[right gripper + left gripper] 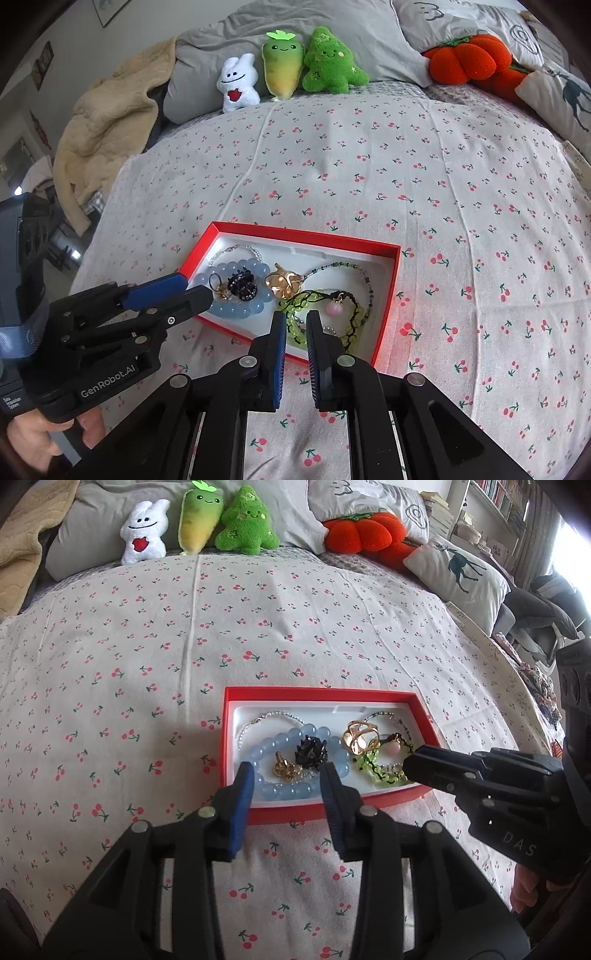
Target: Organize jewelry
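Red box (236, 716) sits on the cherry-print bed (147, 646), jewelry piled inside: blue bead bracelet (288, 792), gold ring (360, 738), green bead bracelet (295, 326). Left tool (288, 775) hovers spread over blue bracelet. Right tool (295, 325) narrowly parted, empty, above green beads.

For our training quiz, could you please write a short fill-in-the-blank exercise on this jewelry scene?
1. The jewelry lies in a ___ box on the bed.
2. The black clip sits inside the ring of the ___ bracelet.
3. The right tongs hover over the ___ bracelet.
4. The left tongs stand ___, holding nothing.

Answers: red; blue; green; open
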Motion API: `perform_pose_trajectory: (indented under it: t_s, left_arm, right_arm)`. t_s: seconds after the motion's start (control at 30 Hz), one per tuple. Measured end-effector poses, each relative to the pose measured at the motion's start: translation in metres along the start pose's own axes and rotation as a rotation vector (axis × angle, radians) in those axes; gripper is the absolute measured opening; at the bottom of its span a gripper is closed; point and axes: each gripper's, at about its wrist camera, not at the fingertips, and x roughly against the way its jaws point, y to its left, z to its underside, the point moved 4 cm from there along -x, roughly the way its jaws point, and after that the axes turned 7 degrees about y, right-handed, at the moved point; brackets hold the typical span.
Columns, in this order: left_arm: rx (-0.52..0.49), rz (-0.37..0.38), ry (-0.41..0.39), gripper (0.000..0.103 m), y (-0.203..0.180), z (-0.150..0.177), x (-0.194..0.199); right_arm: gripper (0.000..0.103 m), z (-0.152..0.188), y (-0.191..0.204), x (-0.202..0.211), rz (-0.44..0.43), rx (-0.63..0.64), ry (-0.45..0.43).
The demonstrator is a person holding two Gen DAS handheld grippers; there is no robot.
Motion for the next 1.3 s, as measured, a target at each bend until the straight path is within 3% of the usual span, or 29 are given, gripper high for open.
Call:
perform_pose_trajectory:
  t_s: [0.1, 0.23, 0.33, 0.37, 0.4, 0.43, 0.47, 0.53, 0.57, 0.77, 1.03, 1.3]
  left_arm:
    - [0.010, -0.007, 0.003, 0.047, 0.002, 0.001, 0.006]
    - [0.049, -0.065, 0.041, 0.072, 0.010, 0.008, 0.009]
    - [0.093, -0.098, 0.087, 0.081, 0.017, 0.018, 0.008]
    - [0.105, -0.106, 0.101, 0.083, 0.019, 0.022, 0.008]
    - [0.116, -0.115, 0.113, 0.084, 0.021, 0.026, 0.009]
    - [0.127, -0.124, 0.123, 0.086, 0.023, 0.030, 0.009]
    - [0.136, -0.134, 0.133, 0.091, 0.024, 0.033, 0.010]
    - [0.154, -0.146, 0.138, 0.101, 0.027, 0.041, 0.011]
    - [0.157, -0.163, 0.145, 0.103, 0.028, 0.044, 0.011]
    - [0.147, -0.243, 0.150, 0.103, 0.028, 0.062, 0.018]
    - [0.133, -0.260, 0.139, 0.103, 0.026, 0.077, 0.028]
    - [0.128, -0.247, 0.135, 0.103, 0.025, 0.079, 0.028]
  right_arm:
    - [0.013, 0.001, 0.002, 0.002, 0.006, 0.008, -0.002]
    - [0.014, 0.003, 0.002, 0.011, 0.010, 0.008, -0.020]
    - [0.021, 0.007, -0.001, 0.017, 0.016, -0.008, -0.027]
    - [0.034, 0.009, -0.001, 0.019, 0.017, -0.010, -0.026]
    - [0.065, 0.011, -0.002, 0.021, 0.023, -0.011, -0.026]
    - [0.080, 0.014, -0.002, 0.023, 0.027, -0.012, -0.035]
    - [0.091, 0.017, -0.002, 0.027, 0.032, -0.012, -0.050]
    - [0.093, 0.022, -0.002, 0.031, 0.051, -0.010, -0.052]
    - [0.103, 0.025, -0.003, 0.032, 0.054, -0.017, -0.048]
    - [0.103, 0.049, -0.002, 0.034, 0.133, -0.016, 0.027]
    - [0.103, 0.074, -0.004, 0.030, 0.200, -0.048, 0.073]
    - [0.103, 0.072, -0.014, 0.030, 0.231, -0.085, 0.057]
